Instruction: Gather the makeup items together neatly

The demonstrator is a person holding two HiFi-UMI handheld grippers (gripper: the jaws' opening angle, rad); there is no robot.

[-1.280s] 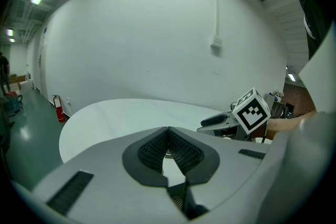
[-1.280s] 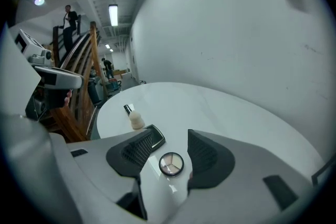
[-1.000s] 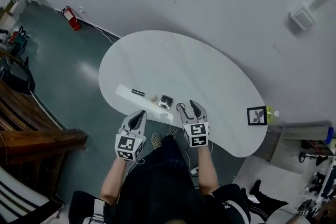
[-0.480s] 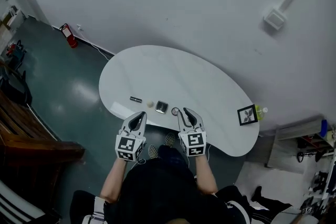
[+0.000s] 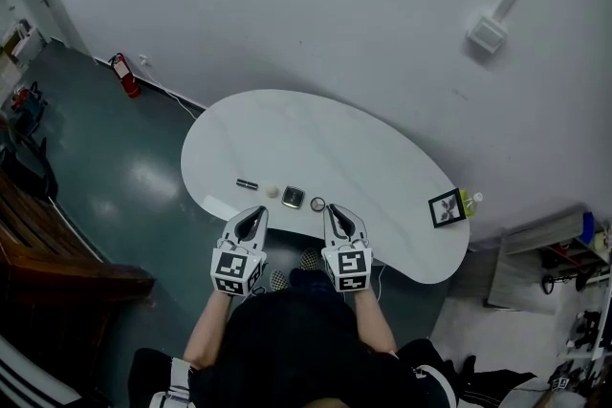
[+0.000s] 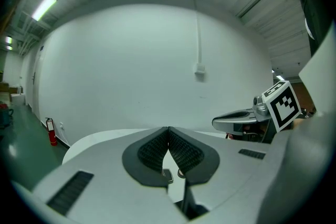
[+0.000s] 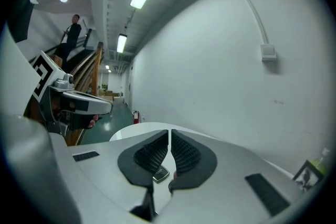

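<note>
As the right gripper (image 5: 336,209) draws back from the square compact (image 5: 294,197), its jaws just closed on nothing like those of the left gripper (image 5: 256,214), the gathering looks finished.

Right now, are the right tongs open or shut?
Shut and empty, having just closed: in the right gripper view the right tongs have their pads together with nothing between; the square compact lies beyond them.

4 items in a row by tabletop (image 5: 316,134) front edge, dark tube (image 5: 248,182) lying flat, pale ball (image 5: 273,191), square compact (image 5: 294,197), small round compact (image 5: 317,204)
</note>
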